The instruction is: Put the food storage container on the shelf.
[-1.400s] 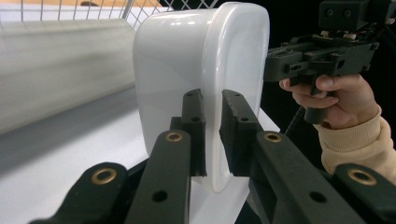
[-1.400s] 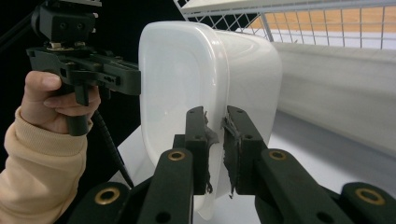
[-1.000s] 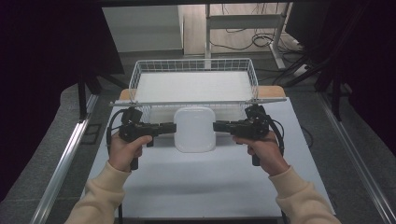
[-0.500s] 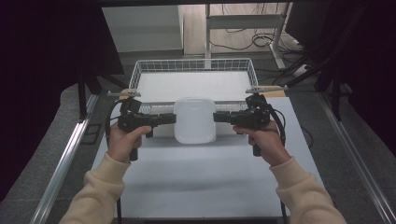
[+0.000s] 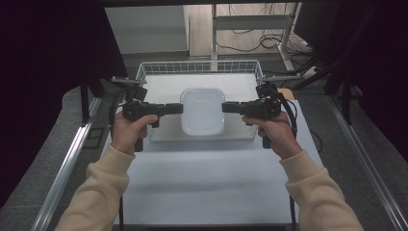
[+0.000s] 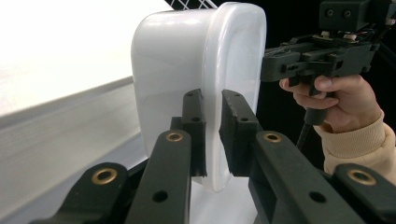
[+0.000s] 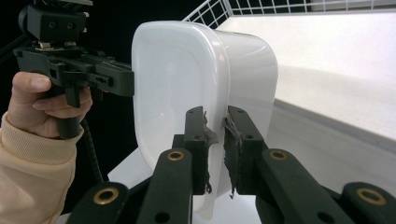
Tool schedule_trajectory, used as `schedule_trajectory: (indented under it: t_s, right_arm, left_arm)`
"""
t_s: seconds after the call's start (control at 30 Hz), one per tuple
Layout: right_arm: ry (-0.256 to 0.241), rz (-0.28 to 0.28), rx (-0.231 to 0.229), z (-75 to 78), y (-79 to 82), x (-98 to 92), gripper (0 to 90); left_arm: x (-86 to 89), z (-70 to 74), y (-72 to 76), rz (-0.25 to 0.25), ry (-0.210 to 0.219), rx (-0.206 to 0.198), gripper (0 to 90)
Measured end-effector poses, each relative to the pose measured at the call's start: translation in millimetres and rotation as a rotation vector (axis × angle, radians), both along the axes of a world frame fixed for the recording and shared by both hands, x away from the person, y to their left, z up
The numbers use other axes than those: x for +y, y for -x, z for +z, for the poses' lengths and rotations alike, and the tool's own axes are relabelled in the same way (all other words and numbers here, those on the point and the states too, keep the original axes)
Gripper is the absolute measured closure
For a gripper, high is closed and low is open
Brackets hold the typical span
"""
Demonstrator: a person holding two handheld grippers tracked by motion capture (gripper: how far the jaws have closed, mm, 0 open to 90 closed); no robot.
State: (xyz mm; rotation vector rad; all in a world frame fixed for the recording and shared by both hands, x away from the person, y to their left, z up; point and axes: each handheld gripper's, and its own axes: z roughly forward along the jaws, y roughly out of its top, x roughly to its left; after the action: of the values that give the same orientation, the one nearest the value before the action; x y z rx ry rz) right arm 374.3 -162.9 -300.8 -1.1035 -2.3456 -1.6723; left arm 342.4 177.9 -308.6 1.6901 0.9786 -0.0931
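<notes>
Mid-carry: white rounded-rectangular plastic tub held up between two tools, centre of the high view, over the near edge of the white wire-mesh basket in the upper middle of the frame. Left hand-held gripper closed narrow on the tub's left rim; in the left gripper view, jaws pinched either side of the thin lip, pads touching it. Right hand-held gripper likewise closed narrow on the opposite rim, its jaws clamped on the lip in the right gripper view. Each hand wrapped round a handle, left hand lower left of centre, right hand lower right.

Probable step: transfer of the tub towards or into the basket. Whether lifted clear or resting on the basket's front rail: cannot tell for certain from above, though both gripper views suggest air beneath it. Next move, by judgement: both tools forward together at equal height and equal pace, then down onto the basket floor; any mismatch likely to twist the lip out of one pinch.

Tub open side up towards the overhead camera. Long axis from near to far across the white worktop, grips on the two long sides.
</notes>
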Motion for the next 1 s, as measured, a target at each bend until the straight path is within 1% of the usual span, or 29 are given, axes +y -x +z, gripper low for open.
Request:
schedule_trajectory:
  t_s: [0.2,0.3,0.43,0.53,0.7,0.73,0.77,0.87,1.0]
  right_arm:
    - [0.012,-0.003,-0.005,8.6,-7.1,1.2,79.3]
    - [0.005,-0.003,-0.003,13.0,-12.2,1.6,79.4]
    - [-0.001,-0.007,-0.001,19.2,-21.3,1.7,79.4]
    - [-0.006,-0.009,0.007,23.6,-30.0,1.7,79.3]
    - [-0.025,-0.015,0.020,28.5,-49.3,2.8,79.3]
    - [-0.027,-0.015,0.025,29.2,-52.1,3.1,79.3]
    - [-0.028,-0.016,0.033,30.4,-57.9,3.7,79.3]
    - [-0.027,-0.017,0.043,32.1,-67.9,4.9,79.3]
    - [-0.026,-0.019,0.065,31.3,-81.3,6.6,79.3]
  left_arm:
    - [1.3,5.2,-7.8,0.001,0.012,0.001,81.1]
    - [2.0,9.5,-13.3,0.001,0.019,0.004,81.1]
    - [1.6,18.4,-23.4,0.003,0.010,-0.002,81.1]
    - [1.7,23.7,-32.5,0.005,0.008,0.002,81.1]
    - [2.8,30.2,-49.3,0.010,0.006,0.011,81.2]
    - [3.3,31.7,-54.6,0.011,0.007,0.019,81.2]
    - [3.8,32.0,-58.5,0.011,0.010,0.020,81.2]
    - [4.9,32.4,-68.0,0.012,0.016,0.031,81.2]
    - [7.1,29.6,-80.9,0.011,0.028,0.062,81.3]
